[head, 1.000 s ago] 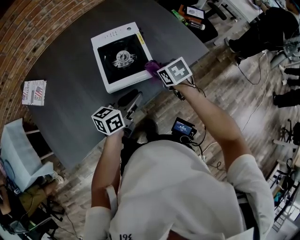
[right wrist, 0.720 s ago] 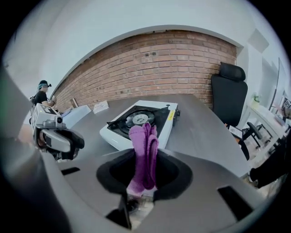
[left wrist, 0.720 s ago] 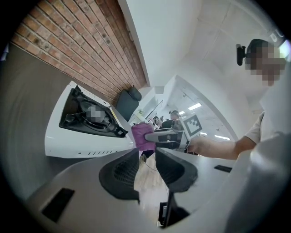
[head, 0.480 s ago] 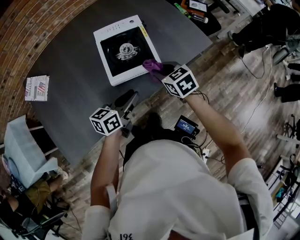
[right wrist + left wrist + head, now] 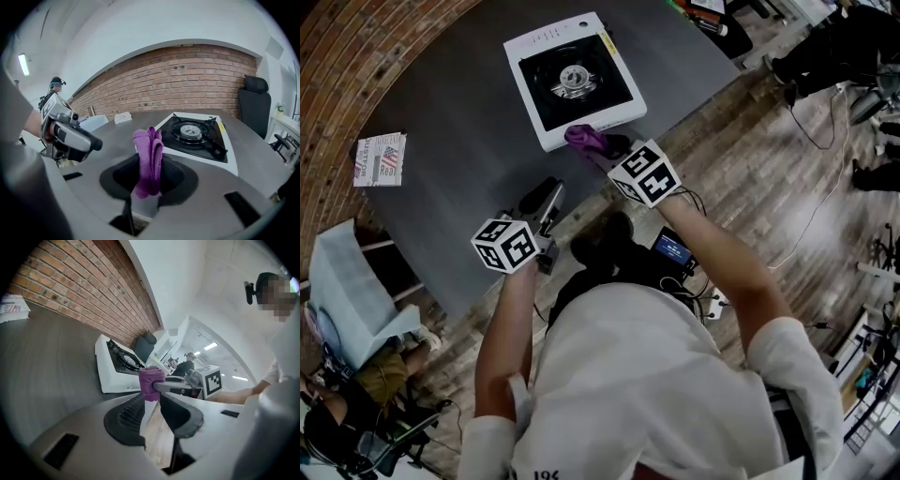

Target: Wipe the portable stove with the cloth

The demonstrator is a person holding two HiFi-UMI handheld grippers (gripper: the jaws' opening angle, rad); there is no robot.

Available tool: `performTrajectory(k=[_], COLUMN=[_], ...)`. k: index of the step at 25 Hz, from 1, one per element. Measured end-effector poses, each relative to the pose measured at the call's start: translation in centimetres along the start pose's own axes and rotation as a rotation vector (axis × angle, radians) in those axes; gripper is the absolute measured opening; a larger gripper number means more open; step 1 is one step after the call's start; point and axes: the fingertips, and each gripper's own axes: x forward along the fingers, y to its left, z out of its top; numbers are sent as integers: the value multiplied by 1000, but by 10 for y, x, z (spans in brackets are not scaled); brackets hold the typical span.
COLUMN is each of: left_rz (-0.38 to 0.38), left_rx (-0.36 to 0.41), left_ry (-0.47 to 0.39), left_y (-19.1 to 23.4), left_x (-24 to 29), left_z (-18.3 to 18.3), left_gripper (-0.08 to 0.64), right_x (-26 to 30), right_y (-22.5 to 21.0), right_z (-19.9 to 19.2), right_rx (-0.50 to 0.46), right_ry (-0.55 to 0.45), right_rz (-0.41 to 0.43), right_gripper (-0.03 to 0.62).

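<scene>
Just beside the stove's (image 5: 575, 80) near edge, the right gripper (image 5: 149, 180) is clamped on the purple cloth (image 5: 149, 152). Farther from the stove, over the bench (image 5: 459, 183), the left gripper (image 5: 151, 409) has its jaws apart and holds nothing.

A dark grey table (image 5: 459, 131) carries a white portable stove (image 5: 574, 80) with a black burner top. Well to the stove's left lies a small printed packet (image 5: 380, 159).
</scene>
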Motion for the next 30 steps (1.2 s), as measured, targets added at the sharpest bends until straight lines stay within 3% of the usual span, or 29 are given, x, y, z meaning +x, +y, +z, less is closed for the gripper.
performTrajectory(k=[15,30], left_rz=[-17,-6], left_rx=[18,0], left_ry=[24,33], left_y=[18,20], left_x=[-47,-22], left_z=[-20,-18], left_gripper=[107,107], right_x=[62,83], right_y=[72,54], right_z=[5,-4], right_rx=[-76,-148], right_ry=[-18,-2], right_rz=[28,32], right_gripper=[107,107])
